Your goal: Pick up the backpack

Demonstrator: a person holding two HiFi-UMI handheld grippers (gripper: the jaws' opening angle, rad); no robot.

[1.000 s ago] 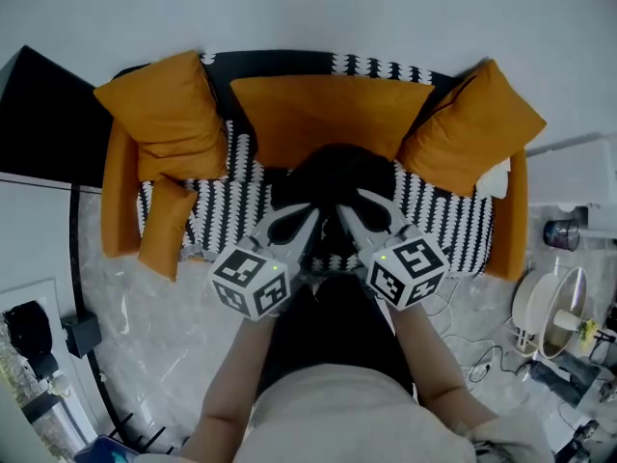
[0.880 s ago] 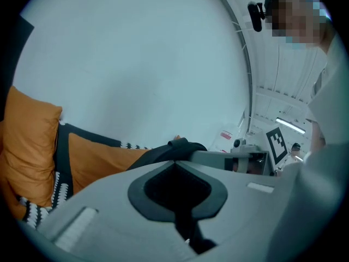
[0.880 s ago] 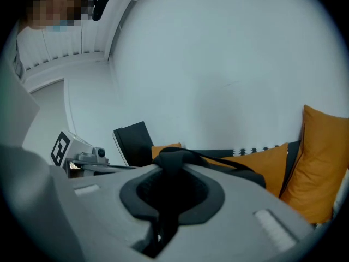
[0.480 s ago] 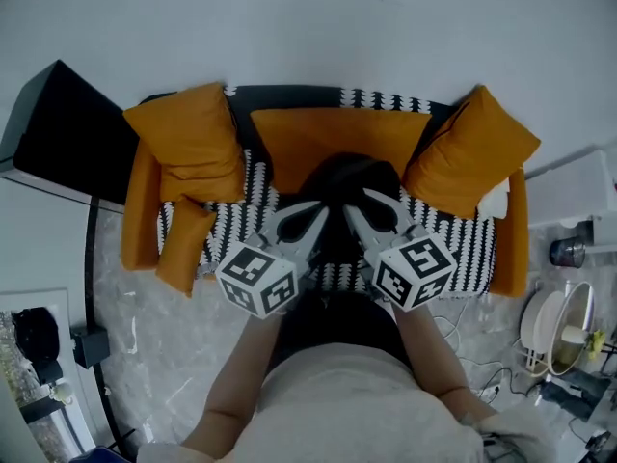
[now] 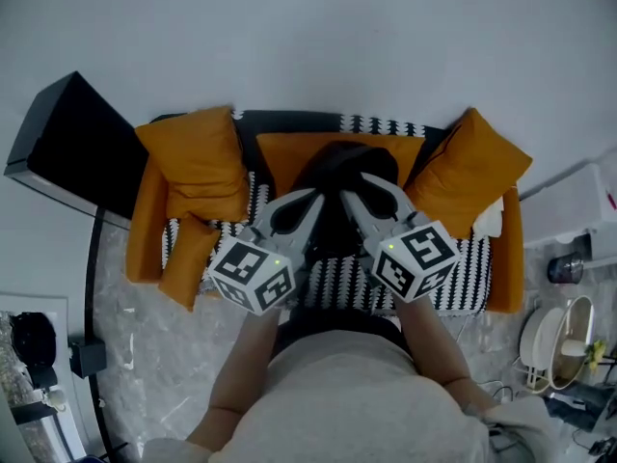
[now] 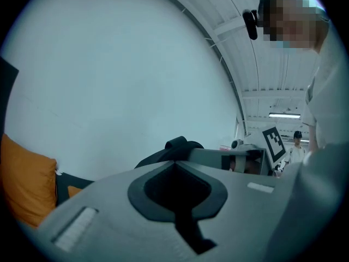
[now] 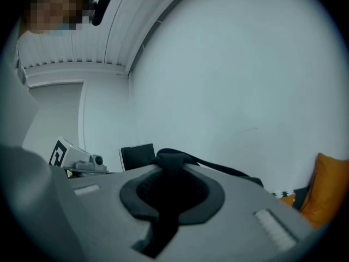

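- sofa (image 5: 453, 258): b/w patterned seat cover, orange armrest each end, back to wall.
- wall (image 5: 308, 37): plain, pale.
- L cushion (image 5: 198, 162): orange, lg, on sofa's L end.
- back cushion (image 5: 280, 162): orange, flat against centre backrest.
- R cushion (image 5: 472, 167): orange, lg, tilted, R end.
- sm. cushion (image 5: 188, 258): orange, narrow, at L front edge, overhanging the seat.
- black box (image 5: 72, 148): large, just L of sofa, by wall.
- floor (image 5: 145, 345): grey marbled.
- black block (image 5: 87, 355): on floor, L side, w/ cable.
- white fan (image 5: 559, 331): on floor, R of sofa, among cables.
- white unit (image 5: 578, 196): R of sofa; type unclear.
- strip light (image 6: 283, 115): on ceiling, lit.
- person (image 6: 297, 140): far off, sm. in view.
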